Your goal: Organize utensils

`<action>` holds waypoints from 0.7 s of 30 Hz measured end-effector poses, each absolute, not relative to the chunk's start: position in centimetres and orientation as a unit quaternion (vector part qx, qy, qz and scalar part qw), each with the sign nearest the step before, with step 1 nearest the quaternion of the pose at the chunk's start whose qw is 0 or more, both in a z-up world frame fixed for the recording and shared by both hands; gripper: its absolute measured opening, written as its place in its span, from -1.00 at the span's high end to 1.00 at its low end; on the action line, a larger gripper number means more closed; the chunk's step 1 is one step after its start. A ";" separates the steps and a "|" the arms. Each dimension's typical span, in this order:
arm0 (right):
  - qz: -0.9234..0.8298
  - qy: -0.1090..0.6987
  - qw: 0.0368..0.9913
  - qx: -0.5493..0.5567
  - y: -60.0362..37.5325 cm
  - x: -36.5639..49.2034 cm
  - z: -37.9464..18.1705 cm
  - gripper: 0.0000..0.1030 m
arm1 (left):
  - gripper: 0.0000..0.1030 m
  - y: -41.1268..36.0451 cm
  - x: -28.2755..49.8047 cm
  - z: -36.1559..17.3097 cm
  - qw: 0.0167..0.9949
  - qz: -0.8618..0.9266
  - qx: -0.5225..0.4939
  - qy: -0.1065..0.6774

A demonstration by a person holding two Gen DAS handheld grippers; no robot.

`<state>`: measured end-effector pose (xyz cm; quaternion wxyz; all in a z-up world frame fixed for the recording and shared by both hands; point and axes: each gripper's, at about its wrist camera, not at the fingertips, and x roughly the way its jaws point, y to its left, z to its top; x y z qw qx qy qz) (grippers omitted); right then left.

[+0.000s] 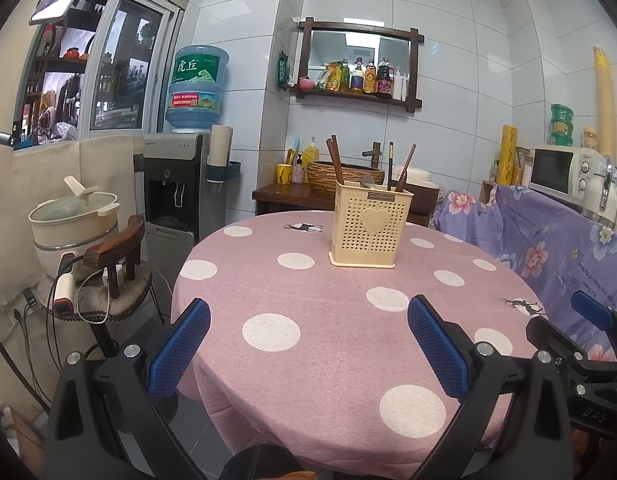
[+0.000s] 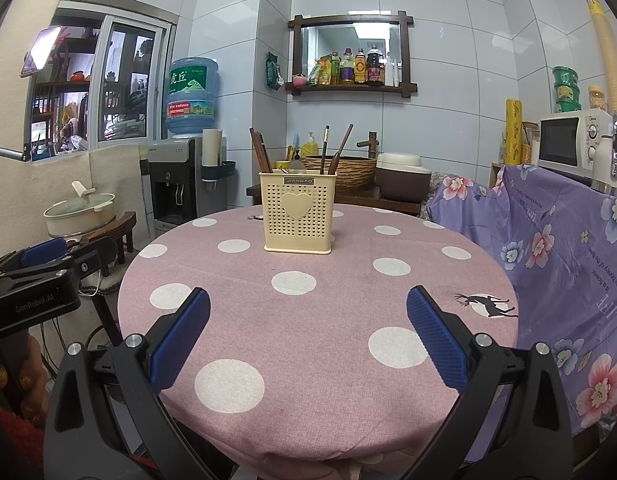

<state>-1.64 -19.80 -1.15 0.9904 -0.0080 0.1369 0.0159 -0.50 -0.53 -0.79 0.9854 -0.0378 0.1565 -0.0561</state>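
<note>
A cream perforated utensil holder with a heart on its front stands on the far half of the round pink polka-dot table. It holds brown chopsticks, a dark utensil and a grey spoon. It also shows in the right wrist view, with the chopsticks upright inside. My left gripper is open and empty over the table's near edge. My right gripper is open and empty, also at the near side. Both are well short of the holder.
A purple floral cloth covers furniture right of the table, with a microwave behind. A water dispenser and a chair with a pot stand to the left. A wooden counter with a basket is behind the table.
</note>
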 end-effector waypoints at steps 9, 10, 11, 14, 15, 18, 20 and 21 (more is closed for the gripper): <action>0.016 0.137 0.990 -0.008 -19.8 -1.6 -1.1 -0.89 | -0.90 -0.7 -0.4 -0.7 0.986 -0.053 -0.037 0.156; 0.016 0.137 0.990 -0.008 -19.8 -1.6 -1.1 -0.89 | -0.90 -0.6 -0.4 -0.7 0.985 -0.054 -0.037 0.157; 0.016 0.137 0.990 -0.008 -19.8 -1.6 -1.0 -0.89 | -0.90 -0.6 -0.3 -0.7 0.985 -0.055 -0.038 0.156; 0.016 0.138 0.990 -0.008 -19.8 -1.6 -1.1 -0.89 | -0.90 -0.6 -0.3 -0.7 0.985 -0.054 -0.038 0.157; 0.016 0.137 0.990 -0.008 -19.8 -1.6 -1.0 -0.89 | -0.90 -0.6 -0.4 -0.7 0.985 -0.053 -0.037 0.157; 0.016 0.137 0.990 -0.008 -19.8 -1.6 -1.0 -0.89 | -0.90 -0.6 -0.3 -0.7 0.985 -0.054 -0.037 0.157; 0.016 0.137 0.990 -0.008 -19.8 -1.6 -1.0 -0.89 | -0.90 -0.6 -0.4 -0.7 0.985 -0.054 -0.037 0.157; 0.016 0.137 0.990 -0.008 -19.8 -1.6 -1.1 -0.89 | -0.90 -0.6 -0.3 -0.7 0.985 -0.054 -0.037 0.157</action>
